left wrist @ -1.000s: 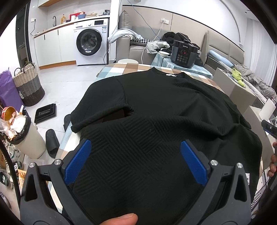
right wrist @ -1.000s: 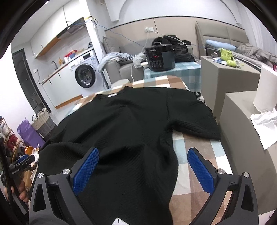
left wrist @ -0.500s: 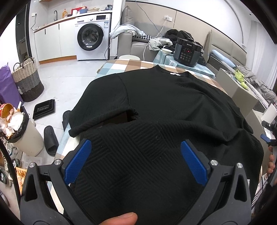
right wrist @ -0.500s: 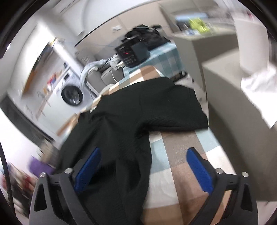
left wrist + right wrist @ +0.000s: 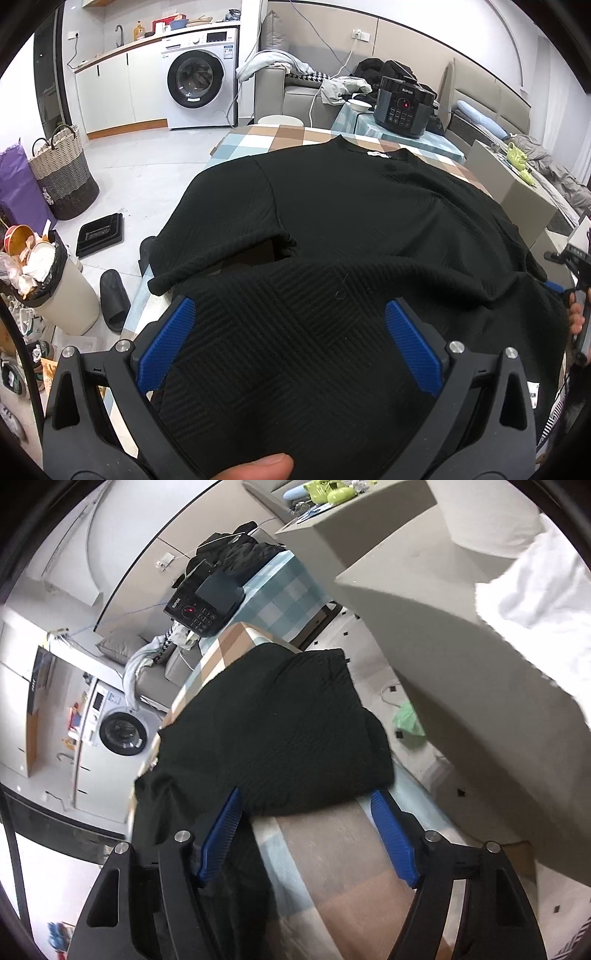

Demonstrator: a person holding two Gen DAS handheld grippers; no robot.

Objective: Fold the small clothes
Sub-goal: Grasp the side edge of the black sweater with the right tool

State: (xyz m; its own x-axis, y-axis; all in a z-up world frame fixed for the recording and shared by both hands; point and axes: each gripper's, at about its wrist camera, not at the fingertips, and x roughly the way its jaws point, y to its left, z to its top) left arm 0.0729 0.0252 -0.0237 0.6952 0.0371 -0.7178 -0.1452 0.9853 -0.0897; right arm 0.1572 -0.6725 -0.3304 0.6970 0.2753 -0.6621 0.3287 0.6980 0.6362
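A black textured T-shirt [image 5: 351, 221] lies spread on the checked table [image 5: 280, 138], collar at the far end. My left gripper [image 5: 290, 343] hovers open over the shirt's near hem part, both blue pads apart above the cloth; a thumb shows at the bottom edge. In the right wrist view the picture is rolled. My right gripper [image 5: 304, 806] sits at the hem of the shirt's right sleeve [image 5: 295, 731], over bare table [image 5: 332, 867]. Its jaws are closing, with the sleeve edge between the fingertips and neither pad pressing on it. The right gripper [image 5: 565, 269] and a hand also show at the right edge of the left wrist view.
A black pressure cooker [image 5: 402, 107] stands on a small table beyond the far end. Washing machine [image 5: 195, 79], woven basket [image 5: 62, 173], full bin [image 5: 48, 280] and slippers [image 5: 114, 302] are on the left. Grey blocks [image 5: 443, 627] and a green bag [image 5: 408, 720] lie right of the table.
The right gripper has rolled and swung over to the shirt's right sleeve, coming lower and closer, with its jaws narrower. The left gripper has shifted only slightly and stays open.
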